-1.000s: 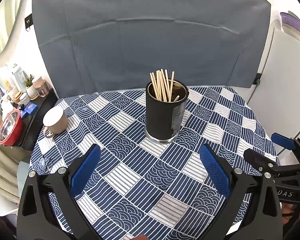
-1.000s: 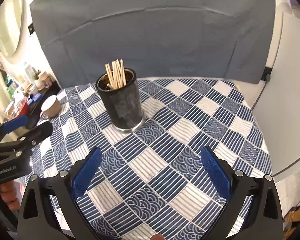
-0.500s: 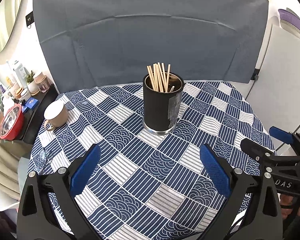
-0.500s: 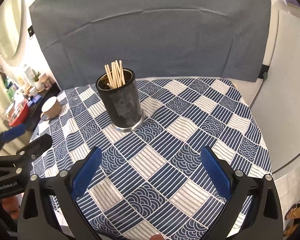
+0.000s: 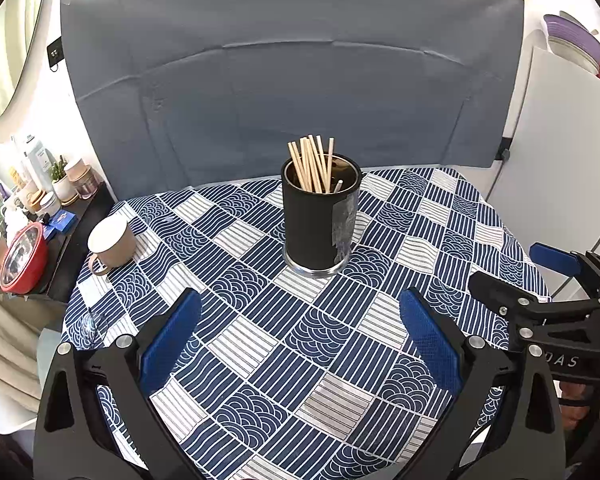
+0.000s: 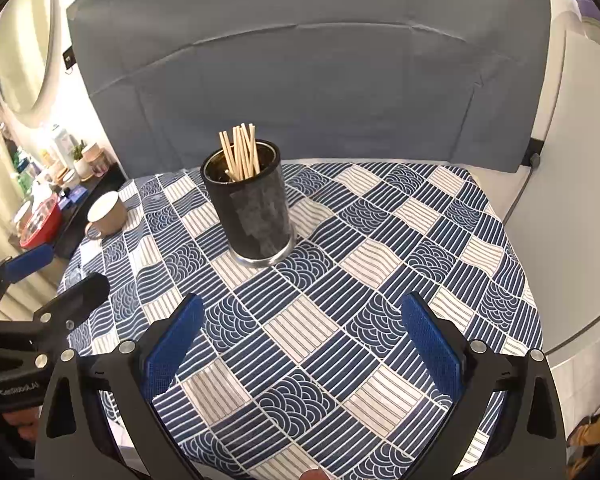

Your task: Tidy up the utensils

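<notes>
pulling back from holder w/ chopsticks, both tools wide, empty

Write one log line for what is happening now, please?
left gripper: open | right gripper: open | chopsticks: in holder

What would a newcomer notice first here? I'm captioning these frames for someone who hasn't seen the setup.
A black cylindrical holder full of wooden chopsticks stands upright near the middle of the blue patterned tablecloth. A tan mug sits at the table's left edge. Both the left gripper and the right gripper hover with jaws open, empty.
</notes>
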